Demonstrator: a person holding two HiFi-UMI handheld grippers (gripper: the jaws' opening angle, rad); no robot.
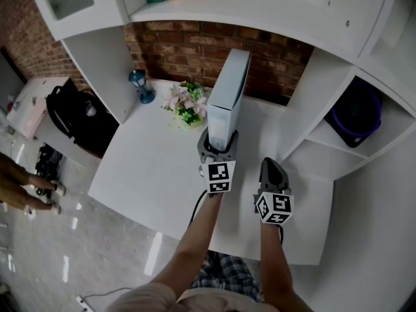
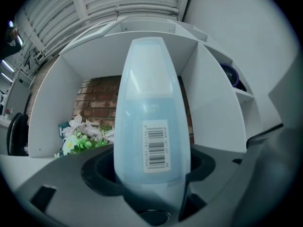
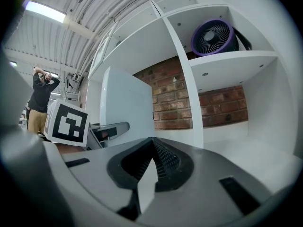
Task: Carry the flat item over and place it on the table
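I see my left gripper [image 1: 218,145] clamping the flat item [image 1: 229,96] upright over the table [image 1: 149,168], my right gripper [image 1: 272,165] pinched together, empty, just beside it.

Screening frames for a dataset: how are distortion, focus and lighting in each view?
Head view: sharp, evenly lit, shelves bowed toward the edges. Left gripper view: strong fisheye with black corners; the flat item bulges, barcode sharp. Right gripper view: same fisheye, near jaws soft, ceiling light glaring top left.

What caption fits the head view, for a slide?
Left gripper holds a flat white box upright over the table; right gripper shut, empty.
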